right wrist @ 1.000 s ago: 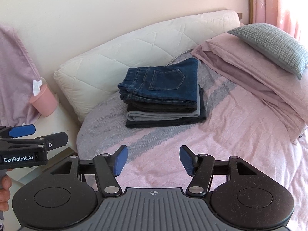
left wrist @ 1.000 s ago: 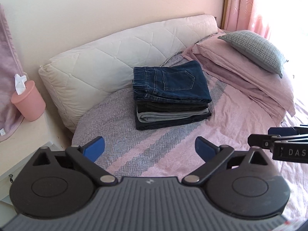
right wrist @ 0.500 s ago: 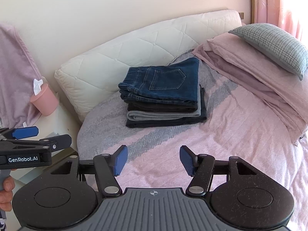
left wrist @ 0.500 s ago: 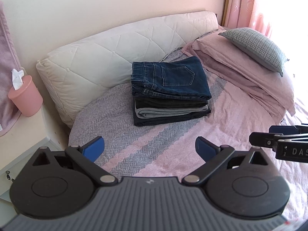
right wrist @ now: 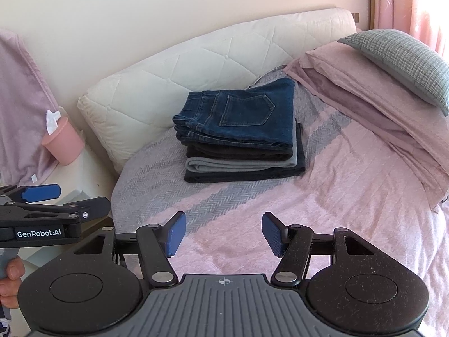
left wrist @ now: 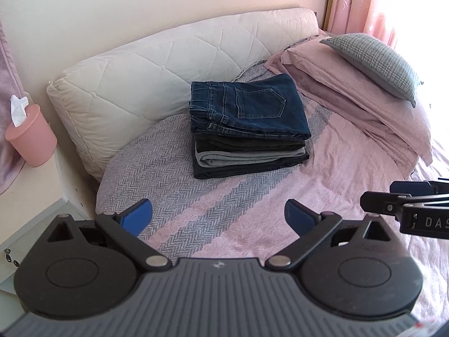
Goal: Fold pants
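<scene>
A stack of folded pants (left wrist: pixel 247 129) (right wrist: pixel 241 140) lies on the bed near the white quilted headboard cushion; dark blue jeans (left wrist: pixel 252 104) (right wrist: pixel 241 115) with a back pocket showing are on top, over black and grey pairs. My left gripper (left wrist: pixel 219 216) hovers open over the pink and grey bedspread, well short of the stack, with nothing between its fingers. My right gripper (right wrist: pixel 223 233) is likewise open and empty, also short of the stack. Each gripper shows at the edge of the other's view, the right gripper (left wrist: pixel 407 205) and the left gripper (right wrist: pixel 50 205).
A white quilted cushion (left wrist: pixel 168 64) leans on the wall behind the stack. Pink pillows (left wrist: pixel 350 84) and a grey checked pillow (left wrist: pixel 376 59) lie at the right. A pink tissue cup (left wrist: pixel 31 140) stands on a white nightstand (left wrist: pixel 31 196) at the left. A hand (right wrist: pixel 9 283) holds the left gripper.
Both grippers drifted slightly; the view has tilted a little so the stack sits marginally higher and farther. Both stay open and empty.
</scene>
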### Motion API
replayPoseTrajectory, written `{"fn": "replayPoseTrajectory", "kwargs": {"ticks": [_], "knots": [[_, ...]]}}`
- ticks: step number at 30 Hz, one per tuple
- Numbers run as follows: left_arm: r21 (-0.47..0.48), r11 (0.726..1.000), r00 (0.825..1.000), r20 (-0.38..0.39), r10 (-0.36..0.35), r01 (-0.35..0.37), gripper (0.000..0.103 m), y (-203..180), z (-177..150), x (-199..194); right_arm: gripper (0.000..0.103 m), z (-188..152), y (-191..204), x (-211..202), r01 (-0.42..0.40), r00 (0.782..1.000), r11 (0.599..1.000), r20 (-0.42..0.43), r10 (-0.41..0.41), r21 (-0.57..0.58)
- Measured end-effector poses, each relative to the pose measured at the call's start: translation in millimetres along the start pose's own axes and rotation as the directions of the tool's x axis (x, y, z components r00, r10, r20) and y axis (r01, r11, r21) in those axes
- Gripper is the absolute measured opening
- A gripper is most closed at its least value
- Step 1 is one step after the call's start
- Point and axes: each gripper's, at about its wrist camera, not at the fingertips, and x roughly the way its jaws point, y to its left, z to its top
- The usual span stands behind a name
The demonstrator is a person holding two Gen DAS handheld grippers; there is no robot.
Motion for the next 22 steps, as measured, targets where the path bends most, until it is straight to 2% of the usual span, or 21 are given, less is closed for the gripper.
{"fn": "replayPoseTrajectory", "kwargs": {"ticks": [22], "knots": [[0.026,0.999,1.0,-0.007,-0.022,0.022,0.099,-0.8,10.2,17.0,0.057,5.3,1.2,9.2,0.03,0.999,0.999,-0.013,-0.03,0.018]]}}
